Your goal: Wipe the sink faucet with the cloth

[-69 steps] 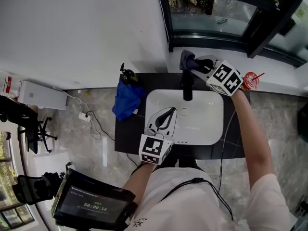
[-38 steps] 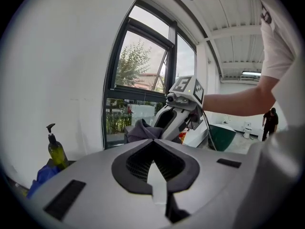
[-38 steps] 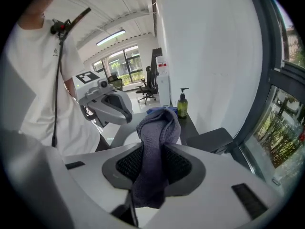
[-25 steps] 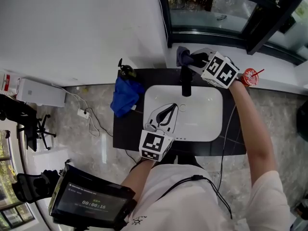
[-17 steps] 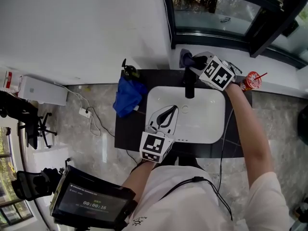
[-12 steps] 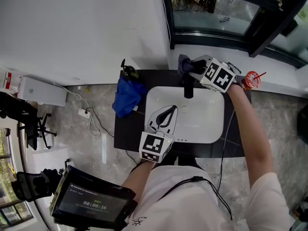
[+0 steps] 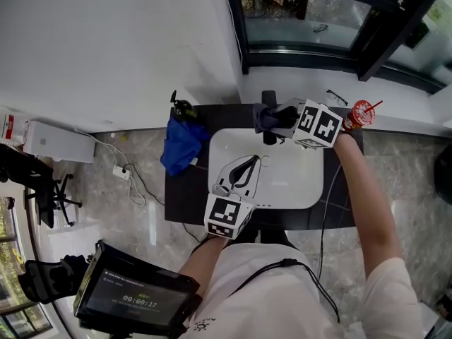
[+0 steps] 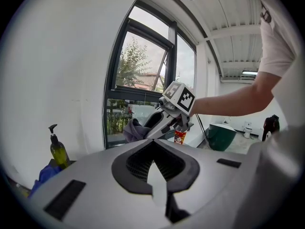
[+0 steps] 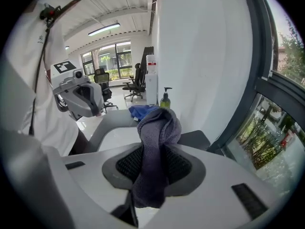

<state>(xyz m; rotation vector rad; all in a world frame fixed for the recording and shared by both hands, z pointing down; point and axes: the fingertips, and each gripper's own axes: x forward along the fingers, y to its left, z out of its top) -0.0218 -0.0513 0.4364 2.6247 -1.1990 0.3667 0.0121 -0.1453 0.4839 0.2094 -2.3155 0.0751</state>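
Grey cloth point(image 7: 262, 116) in outstretched right gripper point(image 7: 277, 119) at faucet point(image 7: 268, 98)

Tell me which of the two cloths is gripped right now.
The grey-purple cloth, pinched between the jaws of the right gripper by the faucet. The blue cloth lies loose on the counter left of the sink.

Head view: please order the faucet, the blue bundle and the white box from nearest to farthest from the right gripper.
1. Faucet, just beside the right gripper.
2. Blue bundle, left of the sink.
3. White box, at the far left.
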